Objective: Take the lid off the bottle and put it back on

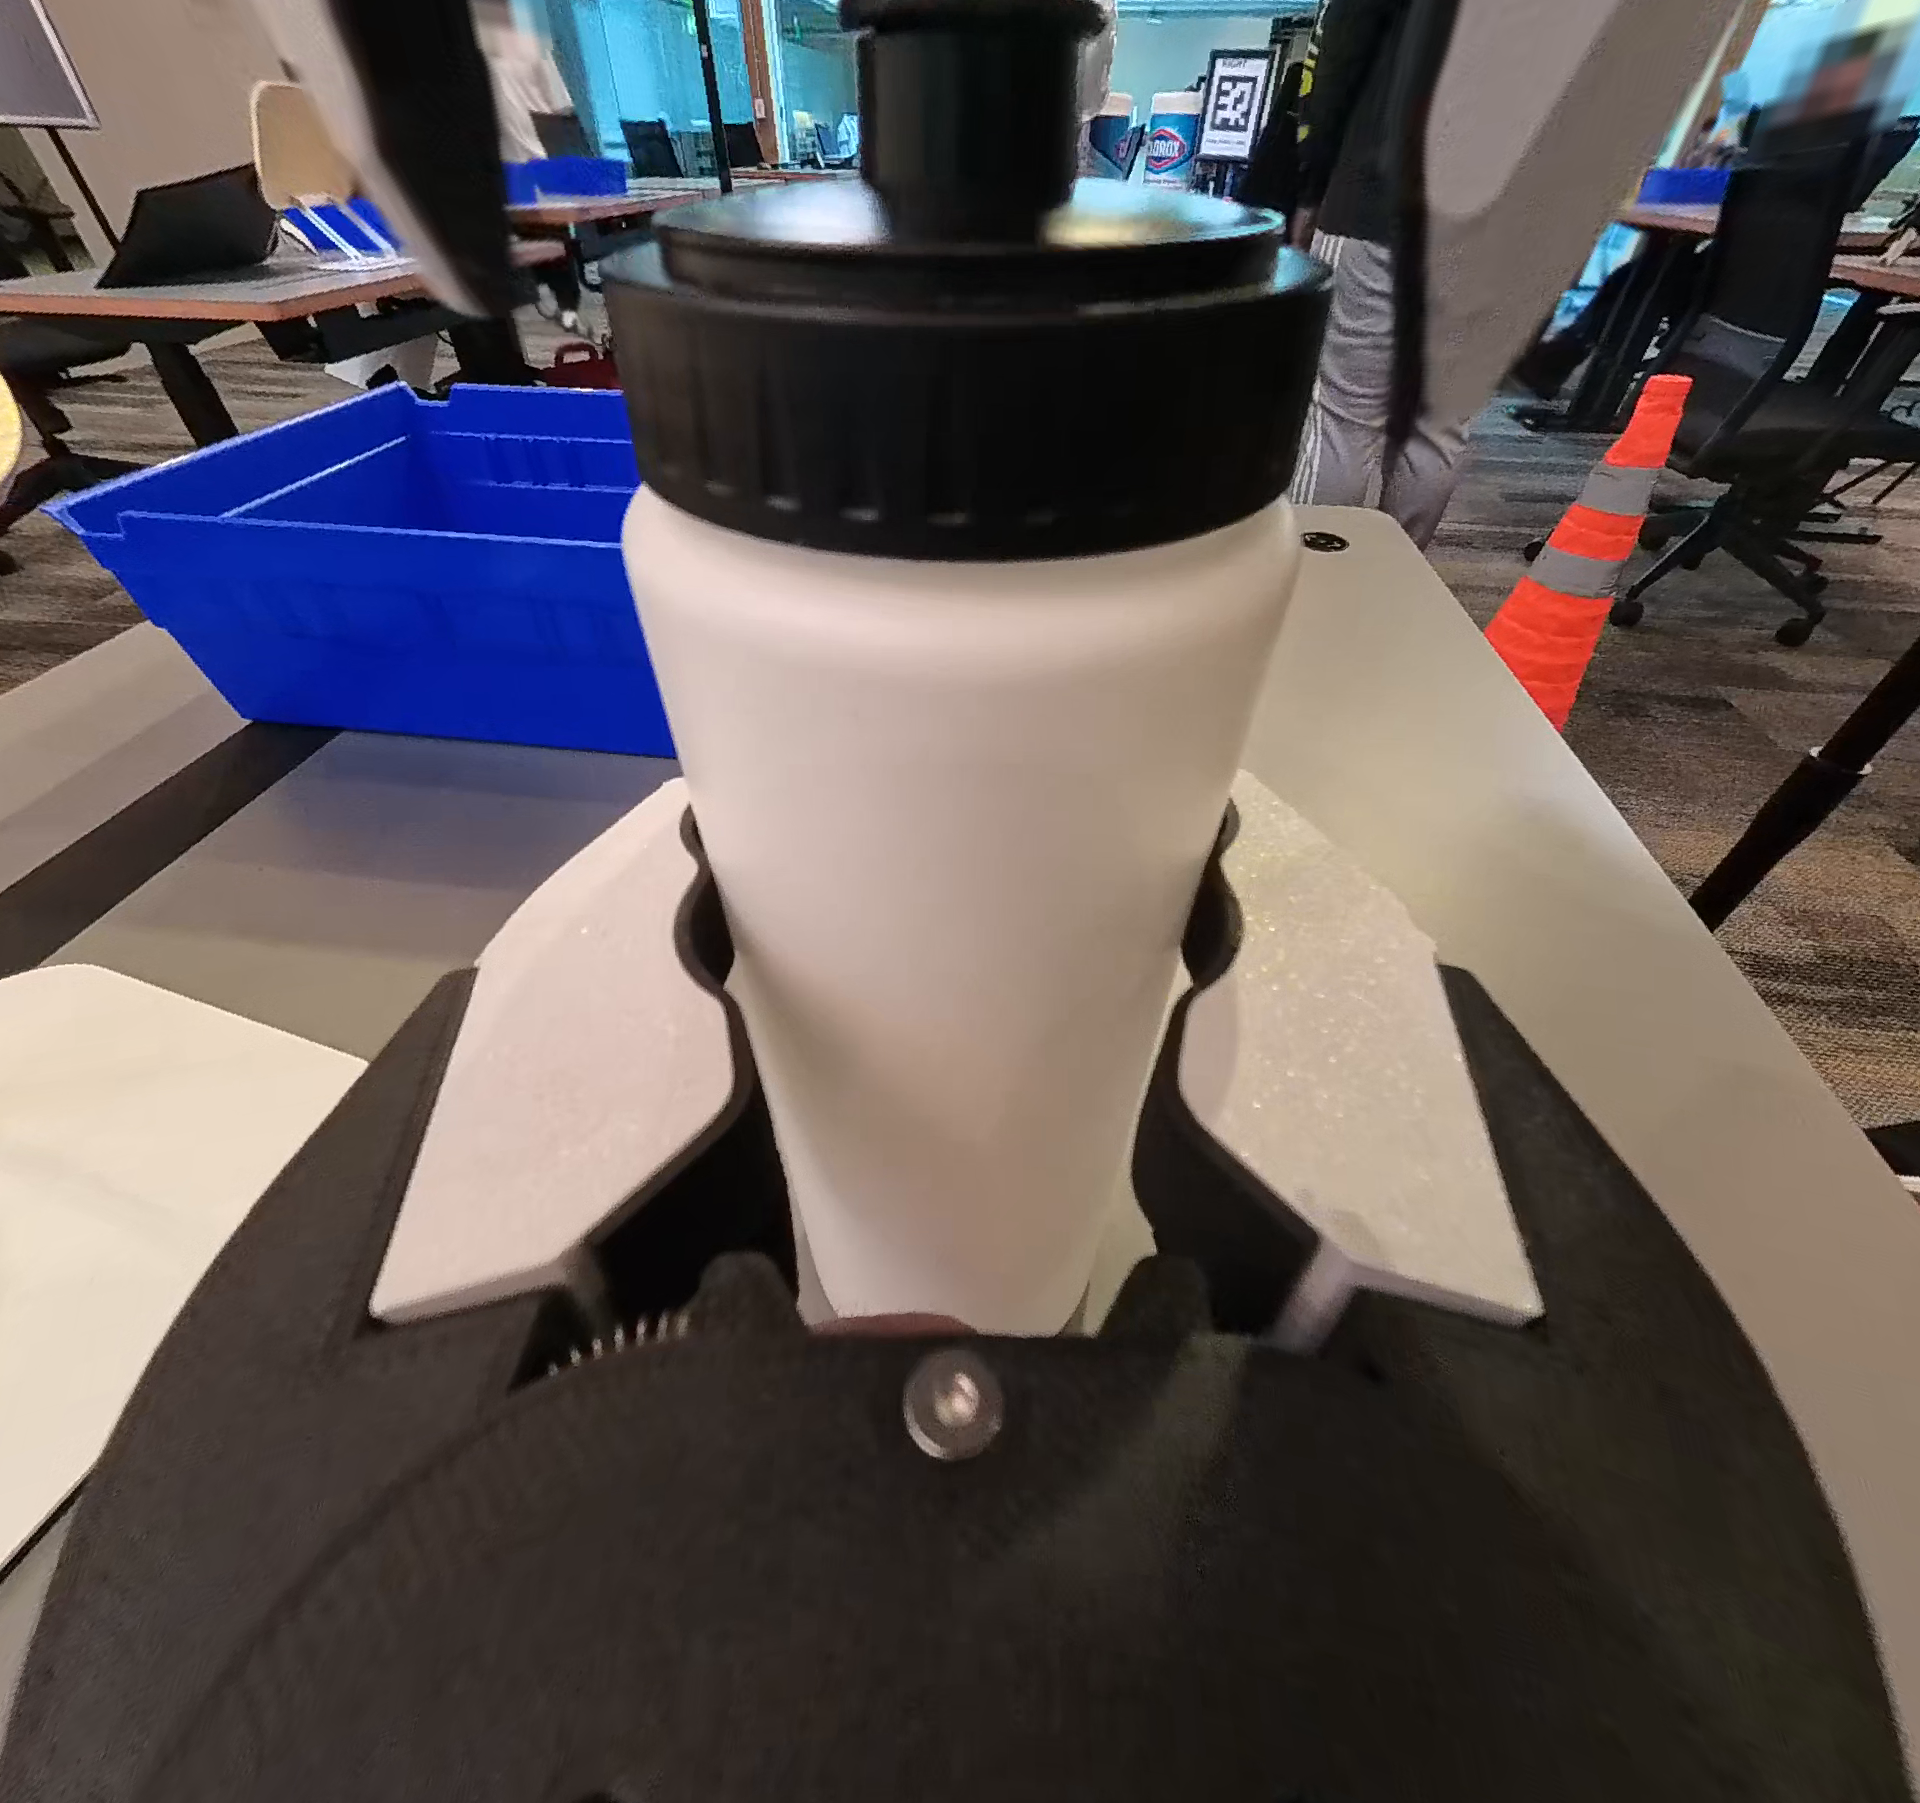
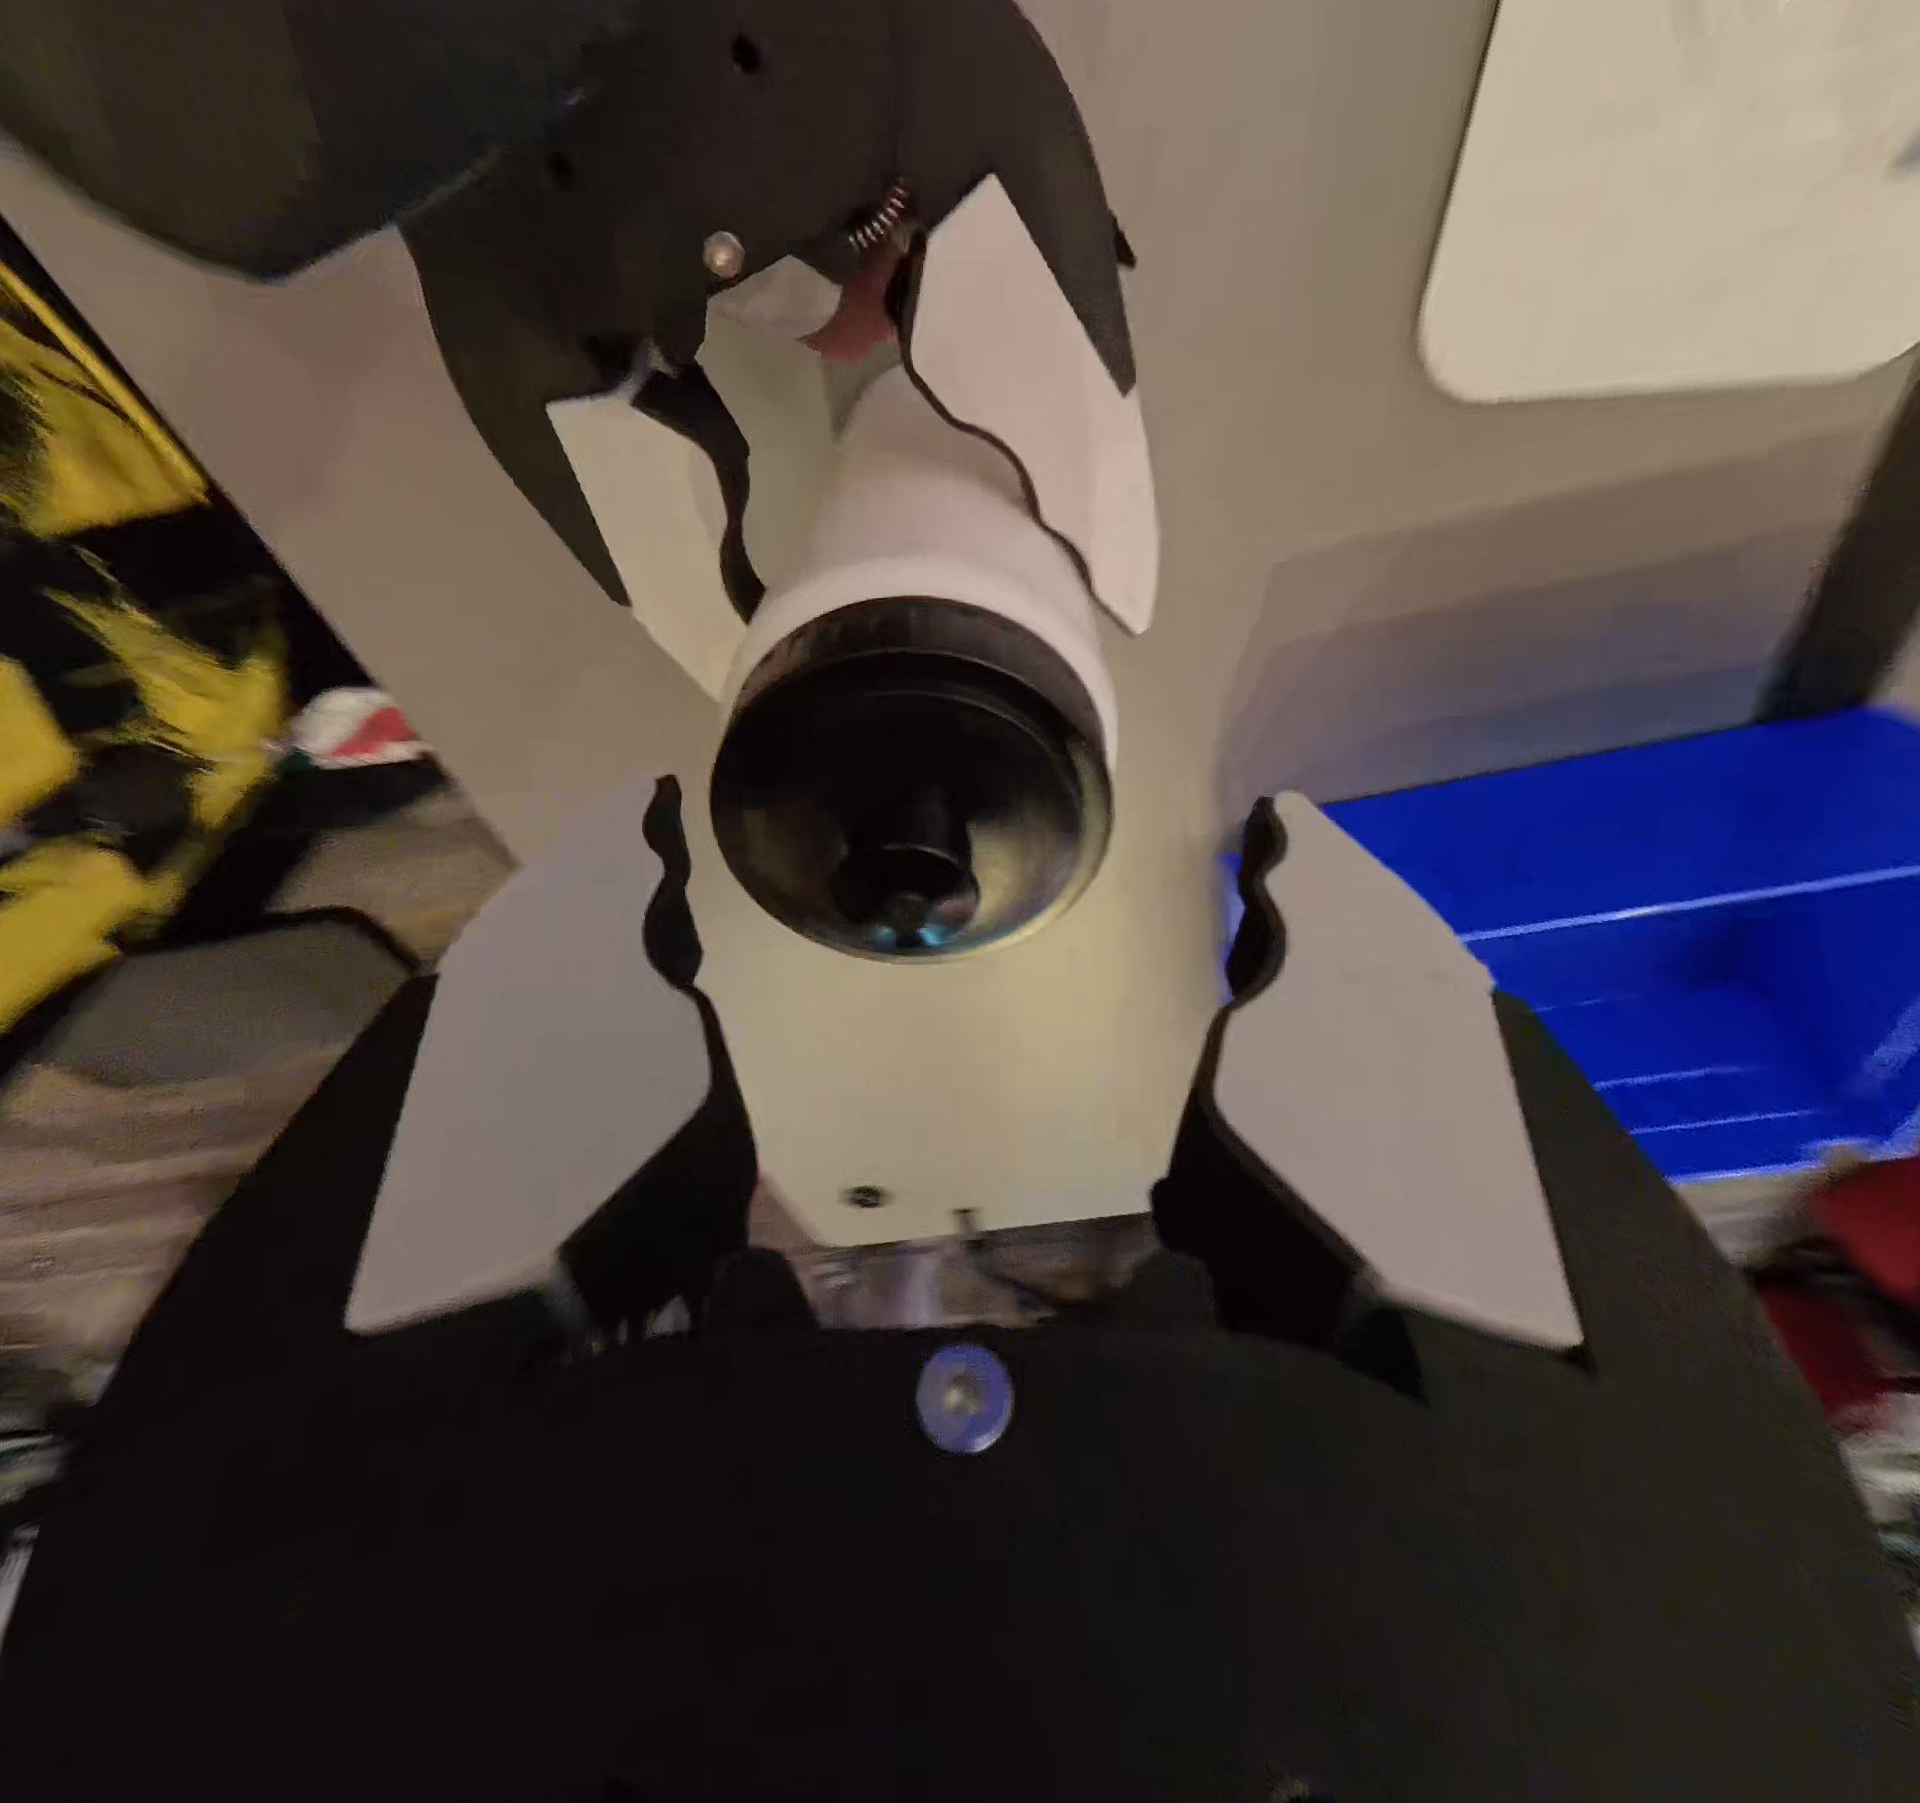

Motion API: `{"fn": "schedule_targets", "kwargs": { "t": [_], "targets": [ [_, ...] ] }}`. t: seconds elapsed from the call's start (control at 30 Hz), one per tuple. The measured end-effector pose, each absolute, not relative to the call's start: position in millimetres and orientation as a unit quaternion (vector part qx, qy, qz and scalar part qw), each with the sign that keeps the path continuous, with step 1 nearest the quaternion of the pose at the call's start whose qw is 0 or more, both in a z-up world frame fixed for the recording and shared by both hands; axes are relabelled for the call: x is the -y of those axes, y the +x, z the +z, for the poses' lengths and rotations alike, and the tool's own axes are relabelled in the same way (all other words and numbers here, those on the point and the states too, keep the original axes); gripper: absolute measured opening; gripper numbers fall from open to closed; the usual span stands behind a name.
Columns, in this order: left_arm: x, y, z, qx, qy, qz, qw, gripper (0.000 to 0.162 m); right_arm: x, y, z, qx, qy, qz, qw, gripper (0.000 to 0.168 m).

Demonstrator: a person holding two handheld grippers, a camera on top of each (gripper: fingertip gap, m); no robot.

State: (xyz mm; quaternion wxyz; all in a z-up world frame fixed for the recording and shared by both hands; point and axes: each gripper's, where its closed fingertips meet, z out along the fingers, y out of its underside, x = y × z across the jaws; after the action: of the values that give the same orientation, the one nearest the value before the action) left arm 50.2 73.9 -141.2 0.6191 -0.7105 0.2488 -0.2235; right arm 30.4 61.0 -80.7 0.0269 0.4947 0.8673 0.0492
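Note:
A white bottle (image 1: 956, 870) with a black ribbed screw lid (image 1: 966, 382) and pull spout lies along my left gripper (image 1: 961, 870), which is shut on its body. The lid sits on the bottle. My right gripper is open above it; its fingers (image 1: 416, 91) flank the spout without touching. In the right wrist view I look down on the lid (image 2: 909, 808), which lies between the spread tips of my right gripper (image 2: 961, 896). The left gripper (image 2: 935, 600) shows there, clamped on the bottle body (image 2: 935, 527).
A blue bin (image 1: 395, 569) stands on the grey table (image 1: 1455, 714) left of the bottle and shows in the right wrist view (image 2: 1662, 922). A white sheet (image 1: 125, 1182) lies near left. An orange cone (image 1: 1590, 548) and a standing person (image 1: 1371, 195) are beyond the table.

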Motion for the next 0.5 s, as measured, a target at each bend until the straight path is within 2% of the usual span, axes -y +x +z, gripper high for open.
{"fn": "schedule_targets", "kwargs": {
  "t": [0.1,0.23,0.3,0.4,0.5],
  "targets": [
    [-74,50,-141,-0.249,-0.710,-0.224,0.619,0.087,-63,26,-78,-0.917,0.394,0.060,-0.002,0.100],
    [-74,50,-141,-0.249,-0.710,-0.224,0.619,0.087,-56,35,-81,-0.934,0.350,0.059,0.029,0.072],
    [-74,50,-141,-0.249,-0.711,-0.224,0.619,0.087,-55,37,-81,-0.915,0.398,0.060,0.036,0.072],
    [-75,50,-141,-0.247,-0.711,-0.225,0.618,0.087,-53,38,-81,-0.817,0.572,0.031,0.064,0.073],
    [-74,51,-141,-0.249,-0.710,-0.225,0.620,0.087,-52,39,-80,-0.803,0.592,0.028,0.061,0.073]
  ]
}}
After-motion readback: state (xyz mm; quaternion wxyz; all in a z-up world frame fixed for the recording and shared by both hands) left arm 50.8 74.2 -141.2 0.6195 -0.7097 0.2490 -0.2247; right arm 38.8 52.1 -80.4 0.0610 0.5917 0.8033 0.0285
